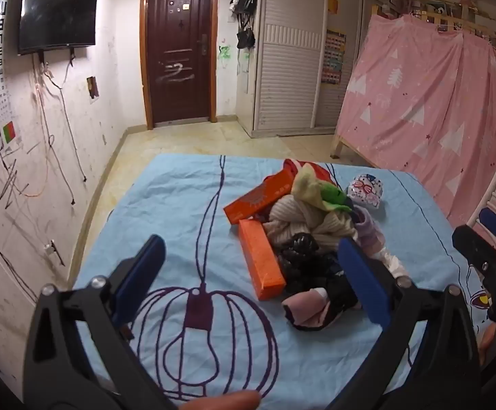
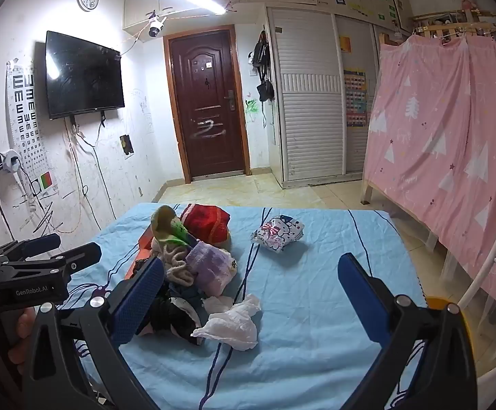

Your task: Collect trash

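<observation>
We held both tongs, left (image 1: 248,273) and right (image 2: 251,290), released and empty above the bed's (image 1: 166,205) near edge, ready for the crumpled tissue (image 2: 230,324) beside the clothes heap (image 1: 312,218).

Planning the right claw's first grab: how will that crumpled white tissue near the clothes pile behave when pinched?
The crumpled white tissue looks thin and wrinkled, so it will probably collapse and flop. Likely very light, and it may slide on the blue sheet if nudged.

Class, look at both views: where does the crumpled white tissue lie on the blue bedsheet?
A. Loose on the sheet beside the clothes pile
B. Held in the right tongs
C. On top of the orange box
A: the crumpled white tissue lies loose on the blue bedsheet beside the clothes pile, and the right tongs are open.
</observation>
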A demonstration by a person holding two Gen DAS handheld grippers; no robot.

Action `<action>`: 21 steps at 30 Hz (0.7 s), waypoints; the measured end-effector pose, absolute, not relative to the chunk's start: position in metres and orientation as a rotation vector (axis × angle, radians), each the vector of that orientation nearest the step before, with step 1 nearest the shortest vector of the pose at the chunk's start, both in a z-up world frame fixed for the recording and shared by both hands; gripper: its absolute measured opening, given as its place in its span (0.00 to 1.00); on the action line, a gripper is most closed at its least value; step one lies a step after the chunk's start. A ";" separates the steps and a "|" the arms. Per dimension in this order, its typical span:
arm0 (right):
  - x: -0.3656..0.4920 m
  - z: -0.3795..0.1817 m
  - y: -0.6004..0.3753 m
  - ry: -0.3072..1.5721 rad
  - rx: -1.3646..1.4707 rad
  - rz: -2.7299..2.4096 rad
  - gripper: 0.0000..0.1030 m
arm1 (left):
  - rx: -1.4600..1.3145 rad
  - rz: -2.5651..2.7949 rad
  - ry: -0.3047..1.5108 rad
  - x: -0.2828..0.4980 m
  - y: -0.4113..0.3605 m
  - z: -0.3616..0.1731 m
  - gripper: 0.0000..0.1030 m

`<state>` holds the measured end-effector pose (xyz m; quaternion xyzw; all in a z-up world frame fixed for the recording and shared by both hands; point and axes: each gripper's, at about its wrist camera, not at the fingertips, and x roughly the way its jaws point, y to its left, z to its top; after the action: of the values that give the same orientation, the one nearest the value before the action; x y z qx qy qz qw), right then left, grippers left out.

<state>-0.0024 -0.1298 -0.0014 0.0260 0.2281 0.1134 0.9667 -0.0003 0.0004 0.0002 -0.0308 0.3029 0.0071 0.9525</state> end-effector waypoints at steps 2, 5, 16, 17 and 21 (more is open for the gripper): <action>-0.002 -0.002 -0.129 0.460 0.051 0.229 0.92 | -0.062 0.015 0.617 0.000 0.001 0.000 0.94; -0.002 -0.002 -0.128 0.461 0.050 0.229 0.92 | -0.057 0.018 0.620 0.000 0.000 0.000 0.94; 0.001 -0.009 -0.124 0.470 0.045 0.232 0.92 | -0.057 0.021 0.623 0.001 0.005 -0.004 0.94; 0.000 -0.010 -0.124 0.471 0.045 0.231 0.92 | -0.057 0.020 0.623 0.000 0.005 -0.005 0.94; 0.001 -0.008 -0.123 0.470 0.046 0.232 0.92 | -0.054 0.022 0.624 0.001 0.005 -0.007 0.94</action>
<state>0.0011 -0.1234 -0.0085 0.0225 0.2324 0.1145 0.9656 0.0014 0.0050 -0.0067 -0.0265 0.3071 0.0106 0.9512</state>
